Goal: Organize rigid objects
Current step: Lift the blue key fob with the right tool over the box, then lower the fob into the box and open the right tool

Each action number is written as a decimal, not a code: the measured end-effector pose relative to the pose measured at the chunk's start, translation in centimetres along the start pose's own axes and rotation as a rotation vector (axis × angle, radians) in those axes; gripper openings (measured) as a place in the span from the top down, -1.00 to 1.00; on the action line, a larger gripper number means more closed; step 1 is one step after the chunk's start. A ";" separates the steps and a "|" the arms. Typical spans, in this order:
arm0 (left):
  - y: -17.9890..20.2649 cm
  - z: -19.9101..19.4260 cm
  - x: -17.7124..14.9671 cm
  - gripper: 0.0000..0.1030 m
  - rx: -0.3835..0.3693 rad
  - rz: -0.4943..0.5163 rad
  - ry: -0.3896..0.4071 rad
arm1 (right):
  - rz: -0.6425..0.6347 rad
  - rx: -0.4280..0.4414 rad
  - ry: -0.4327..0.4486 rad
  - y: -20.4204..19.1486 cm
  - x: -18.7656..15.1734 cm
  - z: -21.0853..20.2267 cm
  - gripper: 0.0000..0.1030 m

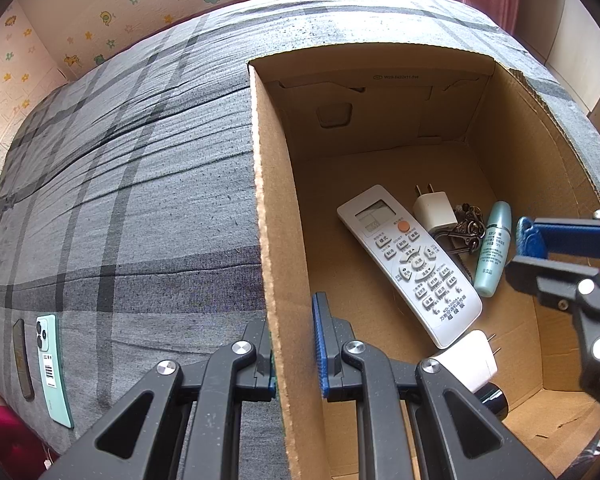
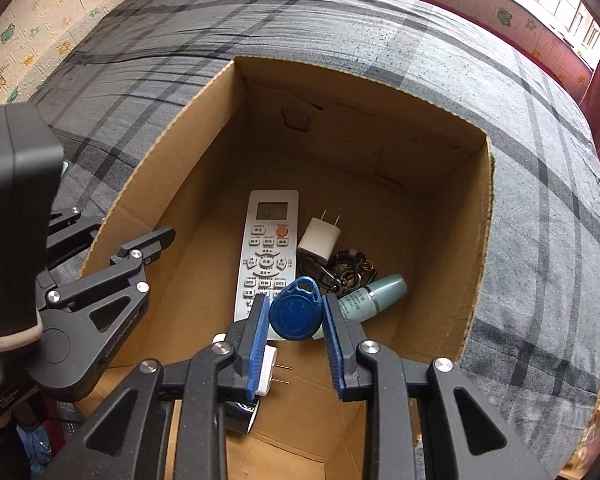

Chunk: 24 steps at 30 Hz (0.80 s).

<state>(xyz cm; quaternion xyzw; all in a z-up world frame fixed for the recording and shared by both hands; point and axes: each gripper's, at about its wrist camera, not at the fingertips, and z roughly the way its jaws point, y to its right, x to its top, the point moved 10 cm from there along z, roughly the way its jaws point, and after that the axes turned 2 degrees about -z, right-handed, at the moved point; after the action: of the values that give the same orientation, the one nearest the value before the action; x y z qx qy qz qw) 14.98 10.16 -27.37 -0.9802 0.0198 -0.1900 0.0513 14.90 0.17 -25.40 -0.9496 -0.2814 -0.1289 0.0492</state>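
Right tool (image 2: 296, 320) grasps a blue key fob (image 2: 296, 314) between its pads, above the cardboard box (image 2: 440, 240); the remote (image 2: 266, 248) lies at its 12 o'clock. Left tool (image 1: 294, 350) is clenched on the box's wall.

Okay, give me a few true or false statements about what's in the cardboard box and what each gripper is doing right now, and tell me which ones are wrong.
1. The right gripper holds a blue teardrop-shaped plastic key fob between its pads. True.
2. The white remote control with the orange button lies on the grey plaid bedcover. False: it lies inside the open brown cardboard box.
3. The left gripper clamps the box's side wall. True.
4. The box holds only one white plug adapter. False: there are two, one beside the remote and another nearer the camera.
5. The mint-green smartphone is in the box. False: it lies on the bedcover.
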 end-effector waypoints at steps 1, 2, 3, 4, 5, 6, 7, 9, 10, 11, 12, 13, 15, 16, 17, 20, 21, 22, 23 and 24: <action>0.0 0.0 0.0 0.70 0.001 0.001 0.000 | 0.002 0.000 -0.008 -0.1 -0.2 0.5 0.46; 0.0 0.0 0.0 0.70 0.001 0.001 0.000 | 0.002 0.003 -0.014 -0.2 -0.3 0.9 0.46; 0.0 0.0 0.0 0.70 0.002 0.002 0.000 | 0.004 0.006 -0.022 -0.2 -0.4 1.3 0.46; 0.0 0.1 0.0 0.70 0.002 0.002 0.000 | 0.007 0.007 -0.029 -0.2 -0.6 1.7 0.45; 0.0 0.1 0.0 0.70 0.002 0.002 0.000 | 0.008 0.005 -0.036 -0.2 -0.7 2.1 0.45; 0.0 0.1 0.0 0.70 0.003 0.003 0.000 | 0.006 0.001 -0.042 -0.2 -0.9 2.4 0.45; 0.0 0.1 -0.1 0.70 0.003 0.003 0.001 | 0.003 0.000 -0.047 -0.2 -1.0 2.7 0.45; 0.0 0.1 -0.1 0.70 0.002 0.003 0.002 | 0.000 -0.008 -0.058 -0.2 -1.3 3.2 0.45; 0.0 0.1 -0.1 0.70 0.001 0.003 0.002 | -0.002 -0.009 -0.063 -0.2 -1.4 3.5 0.45; 0.0 0.1 -0.1 0.70 0.001 0.002 0.002 | -0.003 -0.008 -0.068 -0.2 -1.6 3.6 0.45; 0.0 0.1 -0.1 0.70 0.001 0.002 0.002 | -0.001 -0.007 -0.070 -0.1 -1.7 3.7 0.45; 0.0 0.1 -0.1 0.70 0.002 0.003 0.002 | 0.001 -0.006 -0.071 -0.1 -1.9 3.7 0.45; -0.1 0.1 -0.1 0.70 0.004 0.006 0.003 | 0.004 -0.001 -0.074 0.0 -2.0 3.8 0.45; -0.1 0.1 -0.1 0.70 0.004 0.005 0.003 | 0.005 0.000 -0.074 0.0 -2.1 3.7 0.45; -0.1 0.1 -0.1 0.70 0.003 0.004 0.003 | 0.005 0.001 -0.073 0.0 -2.1 3.7 0.45; -0.1 0.1 -0.1 0.70 0.005 0.006 0.002 | 0.004 0.001 -0.074 -0.1 -1.7 4.1 0.45; 0.0 0.1 -0.1 0.70 0.005 0.006 0.003 | 0.003 0.001 -0.074 0.0 -1.6 4.0 0.45; 0.0 0.1 -0.1 0.70 0.005 0.006 0.003 | 0.004 0.001 -0.073 0.0 -1.5 4.0 0.45; 0.0 0.1 -0.1 0.70 0.005 0.006 0.003 | 0.005 0.003 -0.073 -0.1 -1.5 4.0 0.45; 0.0 0.0 -0.1 0.70 0.003 0.004 0.004 | 0.004 0.006 -0.073 -0.2 -1.5 3.8 0.45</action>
<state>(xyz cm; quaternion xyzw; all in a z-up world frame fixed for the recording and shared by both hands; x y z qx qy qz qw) 14.90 10.17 -27.45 -0.9797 0.0215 -0.1920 0.0531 14.35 0.19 -29.49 -0.9540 -0.2817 -0.0933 0.0422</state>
